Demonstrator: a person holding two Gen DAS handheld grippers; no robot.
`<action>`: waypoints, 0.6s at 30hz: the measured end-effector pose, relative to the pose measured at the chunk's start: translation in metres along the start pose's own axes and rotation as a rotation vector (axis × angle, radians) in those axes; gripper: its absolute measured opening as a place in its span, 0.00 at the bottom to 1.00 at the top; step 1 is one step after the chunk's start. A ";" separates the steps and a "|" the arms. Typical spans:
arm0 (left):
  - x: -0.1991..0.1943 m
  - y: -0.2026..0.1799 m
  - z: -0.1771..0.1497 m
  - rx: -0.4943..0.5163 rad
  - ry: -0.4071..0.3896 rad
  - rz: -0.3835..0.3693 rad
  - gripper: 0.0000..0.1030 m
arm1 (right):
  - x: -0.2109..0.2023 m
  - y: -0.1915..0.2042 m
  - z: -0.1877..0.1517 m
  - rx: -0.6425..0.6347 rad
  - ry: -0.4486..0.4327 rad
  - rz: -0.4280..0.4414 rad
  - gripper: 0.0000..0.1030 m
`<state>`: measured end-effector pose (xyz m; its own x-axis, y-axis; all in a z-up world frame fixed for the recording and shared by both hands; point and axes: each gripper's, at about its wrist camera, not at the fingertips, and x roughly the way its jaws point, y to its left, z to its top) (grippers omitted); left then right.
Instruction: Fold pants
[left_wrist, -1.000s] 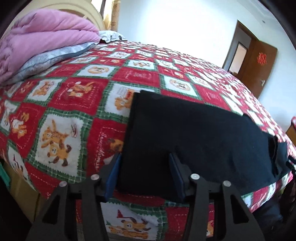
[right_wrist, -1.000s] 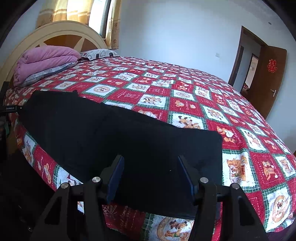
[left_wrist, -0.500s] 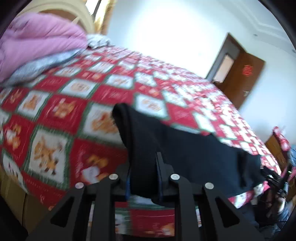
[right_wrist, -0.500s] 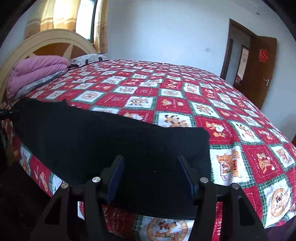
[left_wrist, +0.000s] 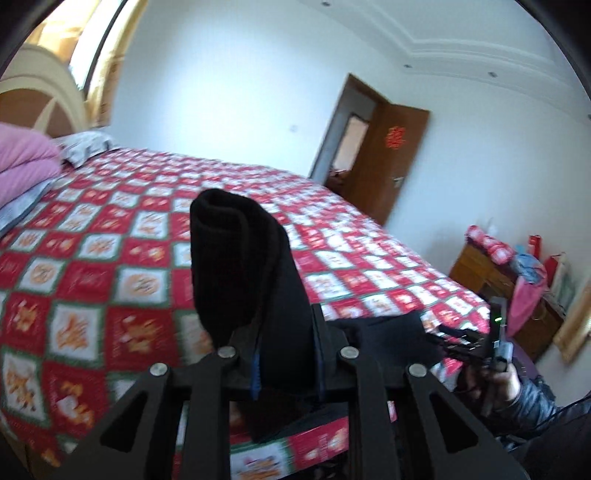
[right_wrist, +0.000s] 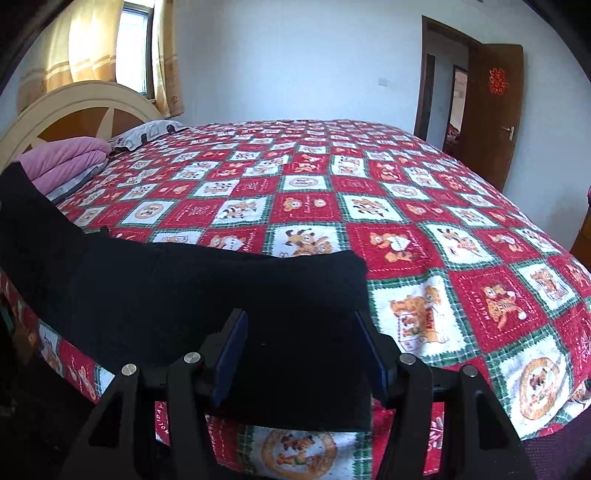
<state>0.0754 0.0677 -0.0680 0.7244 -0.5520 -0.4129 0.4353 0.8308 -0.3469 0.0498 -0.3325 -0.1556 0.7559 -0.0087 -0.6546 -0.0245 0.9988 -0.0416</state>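
Observation:
The black pants (right_wrist: 207, 295) lie along the near edge of the bed. My left gripper (left_wrist: 286, 354) is shut on one end of the pants (left_wrist: 243, 266) and holds that end lifted above the bed, the cloth bunched and standing up between the fingers. That lifted end shows at the far left of the right wrist view (right_wrist: 26, 221). My right gripper (right_wrist: 301, 354) is open, its blue pads on either side of the other end of the pants, which lies flat on the bed edge. My right gripper also shows in the left wrist view (left_wrist: 476, 339).
The bed has a red, white and green patchwork quilt (right_wrist: 369, 192). A folded pink blanket (right_wrist: 70, 158) and a pillow (right_wrist: 147, 133) lie by the headboard. A brown door (right_wrist: 491, 110) stands open behind. A wooden cabinet with clutter (left_wrist: 517, 280) stands at the right.
My left gripper closed on the end of the pants and lifted it up off the bed. My right gripper stayed open over the other end.

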 end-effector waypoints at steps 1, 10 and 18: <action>0.003 -0.006 0.006 0.004 -0.007 -0.030 0.21 | -0.001 -0.003 0.001 0.006 0.001 -0.006 0.58; 0.055 -0.084 0.030 0.120 0.060 -0.221 0.21 | -0.019 -0.046 0.001 0.089 -0.012 -0.059 0.58; 0.092 -0.140 0.035 0.195 0.129 -0.317 0.21 | -0.008 -0.079 -0.005 0.206 0.011 -0.081 0.58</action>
<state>0.1001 -0.0967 -0.0279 0.4702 -0.7773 -0.4179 0.7289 0.6090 -0.3127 0.0419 -0.4120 -0.1507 0.7427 -0.0883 -0.6638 0.1709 0.9834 0.0604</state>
